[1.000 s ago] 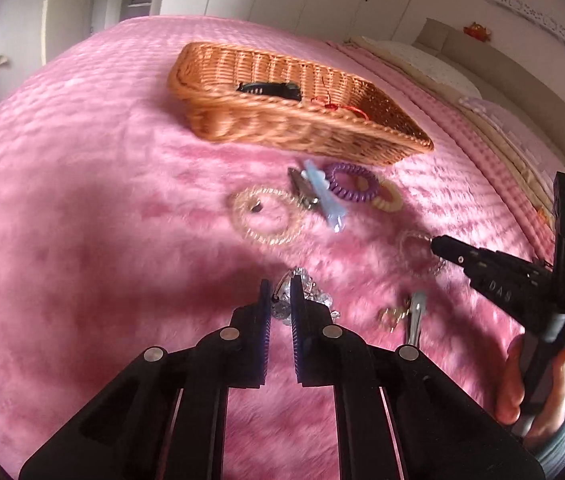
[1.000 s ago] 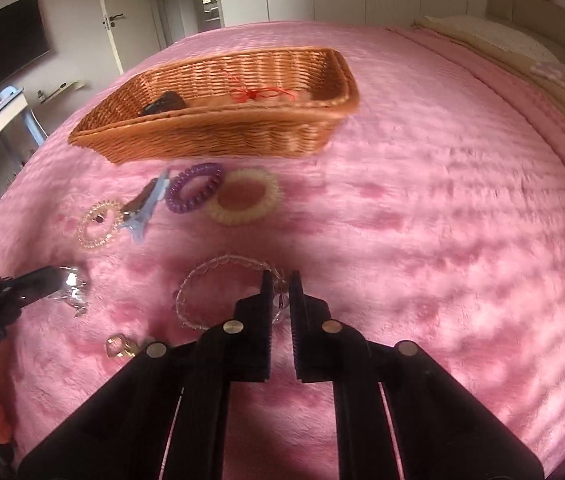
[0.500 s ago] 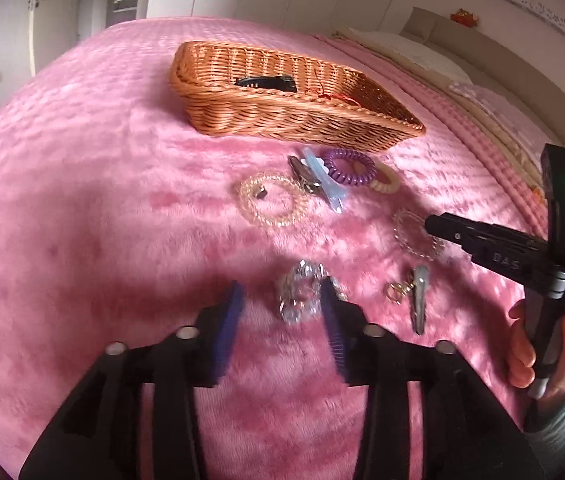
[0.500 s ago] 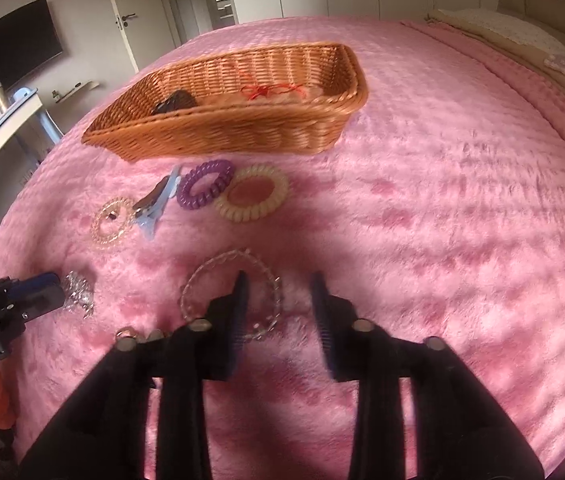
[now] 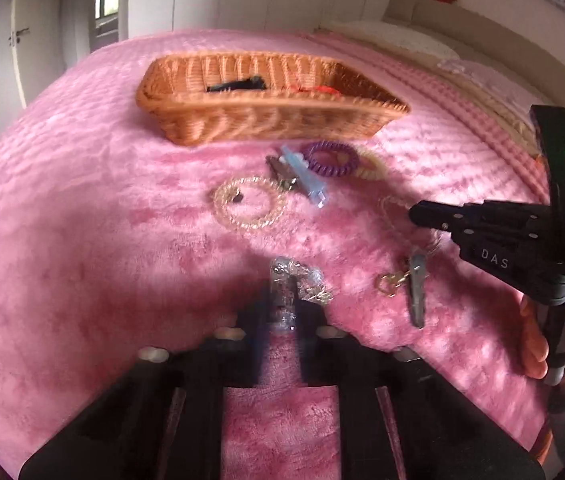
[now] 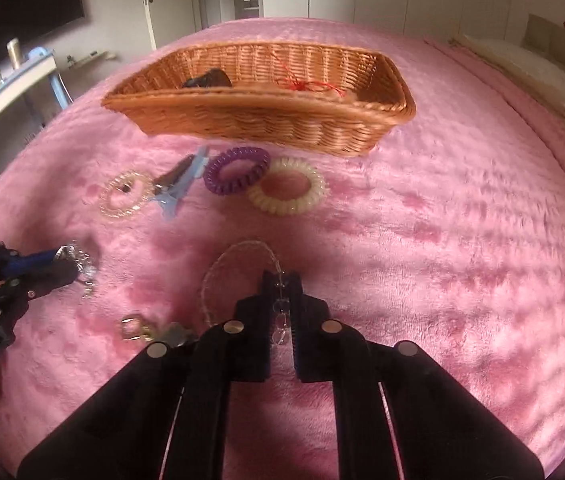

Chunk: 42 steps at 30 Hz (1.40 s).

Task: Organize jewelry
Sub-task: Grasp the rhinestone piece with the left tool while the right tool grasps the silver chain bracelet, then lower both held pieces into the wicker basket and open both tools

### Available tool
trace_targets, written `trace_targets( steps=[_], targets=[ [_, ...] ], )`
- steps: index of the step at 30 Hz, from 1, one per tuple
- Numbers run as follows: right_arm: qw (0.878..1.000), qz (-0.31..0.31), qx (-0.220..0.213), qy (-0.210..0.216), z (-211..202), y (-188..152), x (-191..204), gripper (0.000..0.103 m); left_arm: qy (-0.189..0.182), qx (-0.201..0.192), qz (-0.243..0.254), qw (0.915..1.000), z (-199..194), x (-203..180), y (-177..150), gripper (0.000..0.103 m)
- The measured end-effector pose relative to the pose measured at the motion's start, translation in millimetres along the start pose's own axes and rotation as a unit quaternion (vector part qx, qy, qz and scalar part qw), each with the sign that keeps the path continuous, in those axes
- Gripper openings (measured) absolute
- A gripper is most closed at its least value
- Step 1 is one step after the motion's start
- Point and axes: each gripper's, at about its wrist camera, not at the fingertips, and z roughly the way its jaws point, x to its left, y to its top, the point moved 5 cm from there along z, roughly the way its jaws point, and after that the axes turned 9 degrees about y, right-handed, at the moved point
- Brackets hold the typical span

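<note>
Left gripper point(image 5: 282, 312): jaws pinch silver bracelet point(image 5: 296, 280). Right gripper point(image 6: 281, 308): jaws nip chain point(image 6: 238, 268). Beyond: hair ties point(image 6: 238, 170), clips point(image 5: 302, 174), basket point(image 6: 266, 120).

Before you lies a bed covered by a pink plush blanket point(image 6: 462, 208), which carries every item. Toward its far side rests a wicker basket point(image 6: 266, 124). Just in front of the basket you see a purple coil hair tie point(image 6: 238, 170) touching a cream coil hair tie point(image 6: 288, 192), with a blue hair clip point(image 6: 180, 188) beside them and a clear beaded bracelet point(image 6: 124, 196) next to the clip. Nearer you, the blanket bears a thin chain bracelet point(image 6: 238, 268), a crumpled silver jewelry piece point(image 5: 296, 280), a small gold clasp point(image 5: 390, 284) and a grey clip point(image 5: 416, 292) touching that clasp.
</note>
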Motion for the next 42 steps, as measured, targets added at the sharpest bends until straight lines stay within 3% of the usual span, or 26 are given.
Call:
trace_targets(
  steps=[5,11,20,26,31,37,42],
  targets=[
    [0.999,0.011,-0.027,0.031,-25.8,12.4,7.8,0.006,-0.013,-0.031,-0.01,0.9994,-19.0,-3.5,10.5,0.001],
    [0.997,-0.006,-0.064,0.035,-59.1,38.2,22.0,0.006,-0.032,-0.075,-0.017,0.9965,-49.3,-5.0,36.2,0.001],
    [0.992,-0.025,-0.122,0.033,-85.0,120.3,23.0,0.006,-0.036,-0.139,-0.009,0.9895,-65.4,-0.5,116.3,0.001],
    [0.993,-0.02,-0.111,0.034,-46.5,170.2,15.8,0.006,-0.035,-0.148,-0.019,0.9882,-35.0,7.5,166.4,0.001],
    [0.995,0.0,-0.074,0.061,9.7,192.0,8.2,0.006,-0.03,-0.138,-0.039,0.9892,5.5,19.5,189.5,0.001],
    [0.998,0.014,-0.033,0.044,66.9,195.1,-11.7,0.006,-0.02,-0.107,-0.064,0.992,54.4,42.0,191.7,0.001],
    [0.999,0.035,-0.012,0.003,91.9,186.3,-39.9,0.006,-0.012,-0.076,-0.078,0.994,80.3,59.1,182.2,0.001]
  ],
)
